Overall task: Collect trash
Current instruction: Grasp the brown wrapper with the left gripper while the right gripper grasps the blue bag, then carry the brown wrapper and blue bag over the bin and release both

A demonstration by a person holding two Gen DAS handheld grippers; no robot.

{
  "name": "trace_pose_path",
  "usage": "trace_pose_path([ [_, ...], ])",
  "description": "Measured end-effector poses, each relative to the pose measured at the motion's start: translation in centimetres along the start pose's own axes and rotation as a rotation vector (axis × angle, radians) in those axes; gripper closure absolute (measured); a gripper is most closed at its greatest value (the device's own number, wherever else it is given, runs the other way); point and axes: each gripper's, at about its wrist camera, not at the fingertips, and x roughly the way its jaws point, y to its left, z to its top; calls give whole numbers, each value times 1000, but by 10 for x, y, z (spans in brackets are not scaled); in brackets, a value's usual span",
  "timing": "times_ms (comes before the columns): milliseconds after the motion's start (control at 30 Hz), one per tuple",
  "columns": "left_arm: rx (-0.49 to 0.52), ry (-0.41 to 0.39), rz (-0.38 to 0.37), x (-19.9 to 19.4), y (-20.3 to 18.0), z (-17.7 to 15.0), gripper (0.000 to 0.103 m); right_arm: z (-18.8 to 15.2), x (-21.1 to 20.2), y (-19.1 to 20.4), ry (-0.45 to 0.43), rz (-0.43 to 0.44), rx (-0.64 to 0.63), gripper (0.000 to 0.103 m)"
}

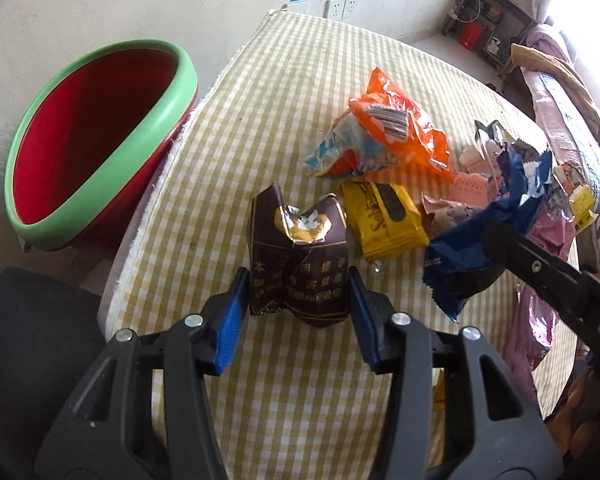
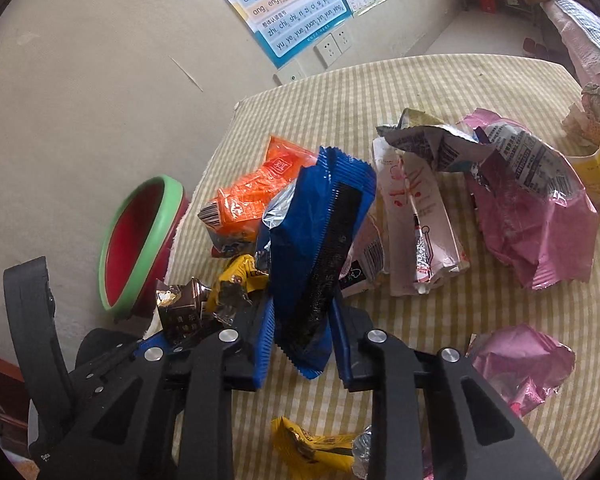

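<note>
Crumpled dark brown wrapper [image 1: 300, 264] held between blue pads of left hand-held gripper [image 1: 298, 304], pads pressed on both sides; wrapper near desk's left edge, close above checked cloth. Blue wrapper [image 2: 316, 248] pinched upright in right hand-held gripper [image 2: 302, 336], lifted clear of pile, jaws closed onto its lower half.

Just beyond brown wrapper: yellow packet [image 1: 388, 220], then orange bag [image 1: 396, 136] farther back. Rightward, pink-and-white sachet [image 2: 416, 220] and large pink wrapper [image 2: 540, 224] lying loose; smaller pink foil [image 2: 520, 360] near right gripper, another yellow wrapper [image 2: 316, 448] under it at near edge.

Yellow-checked desk [image 1: 284, 80] bare across far half and in near strip below left gripper. Left desk edge frayed; red bin with green rim [image 1: 100, 140] standing right against that edge, mouth open, tilted in view. Wall with pinyin poster [image 2: 296, 12] past far edge.
</note>
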Motion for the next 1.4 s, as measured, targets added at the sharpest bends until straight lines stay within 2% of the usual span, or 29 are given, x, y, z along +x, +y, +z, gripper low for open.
trace_pose_path([
  [433, -15, -189, 44, -56, 19, 17, 57, 5, -46, 27, -91, 53, -75, 79],
  [967, -19, -331, 131, -95, 45, 34, 57, 6, -58, 65, -115, 57, -174, 79],
  [1400, -44, -392, 190, -115, 63, 38, 57, 3, -58, 97, -119, 75, -249, 79],
])
